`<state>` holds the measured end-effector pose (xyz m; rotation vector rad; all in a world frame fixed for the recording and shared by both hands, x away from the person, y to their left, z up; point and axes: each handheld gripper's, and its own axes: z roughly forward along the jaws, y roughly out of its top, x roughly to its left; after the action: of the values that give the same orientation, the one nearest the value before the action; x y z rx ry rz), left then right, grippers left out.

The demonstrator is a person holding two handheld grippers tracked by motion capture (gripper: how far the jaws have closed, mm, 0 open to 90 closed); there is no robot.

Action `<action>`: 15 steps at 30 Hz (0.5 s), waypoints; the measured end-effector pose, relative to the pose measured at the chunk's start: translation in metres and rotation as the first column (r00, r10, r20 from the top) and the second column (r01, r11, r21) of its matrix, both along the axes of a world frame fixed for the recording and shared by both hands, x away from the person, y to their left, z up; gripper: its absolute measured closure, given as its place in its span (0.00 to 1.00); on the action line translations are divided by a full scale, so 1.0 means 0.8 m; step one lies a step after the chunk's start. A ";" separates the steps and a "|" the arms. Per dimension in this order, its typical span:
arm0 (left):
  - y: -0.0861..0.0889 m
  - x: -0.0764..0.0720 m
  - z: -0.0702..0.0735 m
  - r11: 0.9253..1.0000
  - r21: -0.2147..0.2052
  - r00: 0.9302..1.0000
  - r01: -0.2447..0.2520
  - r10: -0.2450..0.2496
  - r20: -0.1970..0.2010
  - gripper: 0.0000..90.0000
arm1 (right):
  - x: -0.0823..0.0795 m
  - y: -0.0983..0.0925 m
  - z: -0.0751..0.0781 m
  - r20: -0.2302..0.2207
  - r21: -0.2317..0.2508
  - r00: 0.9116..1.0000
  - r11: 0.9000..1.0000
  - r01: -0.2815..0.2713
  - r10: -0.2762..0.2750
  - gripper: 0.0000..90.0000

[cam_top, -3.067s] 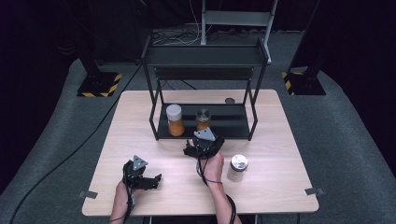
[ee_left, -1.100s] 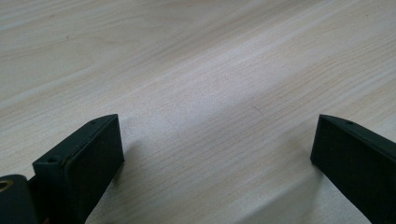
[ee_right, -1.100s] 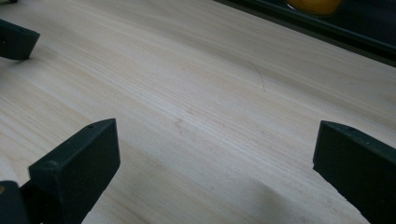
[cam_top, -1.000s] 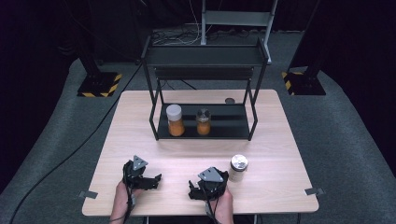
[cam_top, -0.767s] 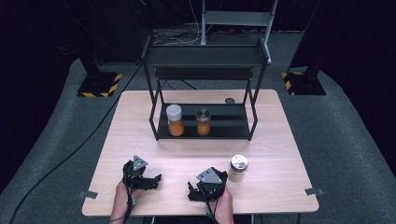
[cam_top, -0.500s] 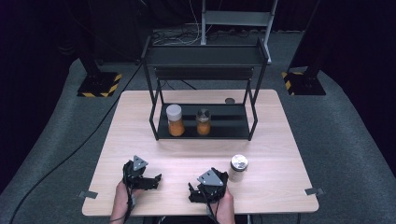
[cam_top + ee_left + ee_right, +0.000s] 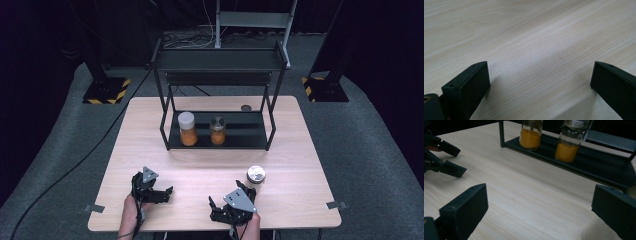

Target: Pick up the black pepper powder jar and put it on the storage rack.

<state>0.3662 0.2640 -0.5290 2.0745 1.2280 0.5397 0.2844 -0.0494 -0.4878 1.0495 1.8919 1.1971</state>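
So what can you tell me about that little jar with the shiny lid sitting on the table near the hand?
The little jar stands upright on the wooden table, out in front of the black rack. Its round lid looks like silvery metal and catches the light. The body below looks pale, but it is too small to tell what is inside. It sits just beyond the right gripper, whose fingers are open and not touching it.

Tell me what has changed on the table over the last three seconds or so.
The right gripper pulled back from the shelf to the near table edge, jaws open and empty. The left gripper, both orange jars on the shelf and the silver-lidded jar stayed put.
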 end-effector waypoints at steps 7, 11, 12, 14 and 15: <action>0.000 0.000 0.000 1.000 0.002 1.000 0.000 0.000 0.003 0.02 | -0.012 -0.034 0.013 0.039 0.010 0.995 0.996 0.089 -0.089 0.00; 0.000 0.000 0.000 1.000 0.001 1.000 0.000 0.000 0.002 0.02 | -0.014 -0.051 0.011 0.034 0.016 0.990 0.990 0.139 -0.139 0.00; 0.000 0.000 0.000 1.000 0.000 1.000 -0.001 0.001 0.002 0.02 | -0.014 -0.055 0.010 0.029 0.016 0.989 0.989 0.146 -0.147 0.00; 0.000 0.000 0.000 1.000 -0.001 1.000 -0.001 0.001 0.001 0.02 | -0.014 -0.060 0.006 0.019 0.015 0.985 0.985 0.169 -0.169 0.00; 0.000 0.000 0.000 1.000 -0.001 1.000 -0.001 0.001 0.001 0.02 | -0.013 -0.062 0.004 0.018 0.010 0.983 0.983 0.181 -0.181 0.00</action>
<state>0.3662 0.2639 -0.5290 2.0731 1.2280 0.5407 0.2738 -0.0987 -0.4844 1.1836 1.7376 1.1067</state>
